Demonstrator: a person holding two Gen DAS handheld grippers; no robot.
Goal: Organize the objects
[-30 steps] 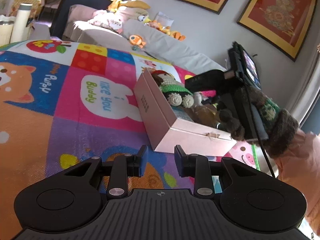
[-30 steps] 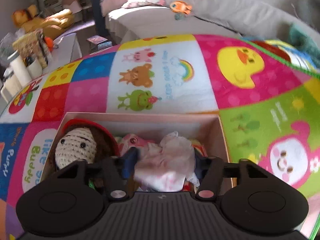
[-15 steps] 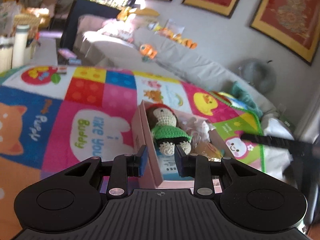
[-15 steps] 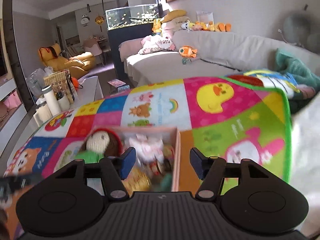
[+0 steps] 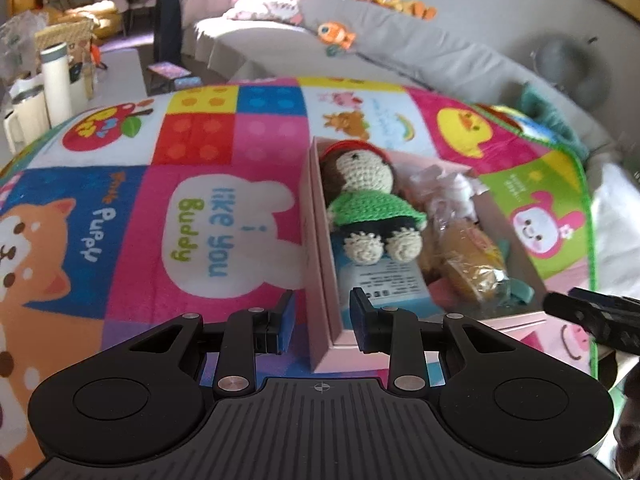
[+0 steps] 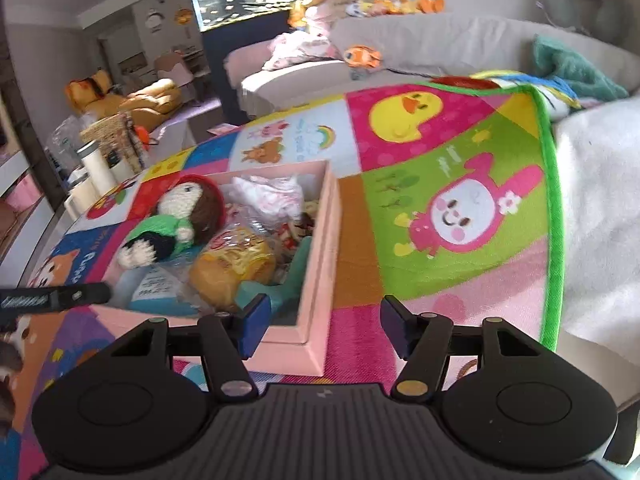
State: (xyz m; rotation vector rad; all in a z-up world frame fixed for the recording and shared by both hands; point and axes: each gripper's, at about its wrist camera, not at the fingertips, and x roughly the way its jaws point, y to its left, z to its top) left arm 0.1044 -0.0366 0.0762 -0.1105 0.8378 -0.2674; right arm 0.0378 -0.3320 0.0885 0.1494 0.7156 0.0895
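Holding contents: pink box (image 5: 320, 264), open-topped, lying on the play mat (image 5: 224, 148)
Doll: crochet doll (image 5: 366, 204) with red cap and green top, lying along the box's left side in the left view, head toward the far wall
Packet: wrapped yellow snack (image 6: 236, 264) beside the doll, mid-box
Paper: crumpled white-pink wrapping (image 6: 272, 196) in the box's far corner
Carton: light blue printed carton (image 5: 382, 280) under the doll's feet, at the box's near end
Teal item: leaning on the inner wall nearest the right gripper, kind unclear
Left gripper (image 5: 322, 322): jaws at their narrowest, nothing gripped; the box's near corner shows in the gap beyond the pads
Right gripper (image 6: 322, 326): jaws half-wide, empty, hovering over the box's near right corner
Surroundings: grey sofa (image 5: 400, 52) with soft toys beyond the box
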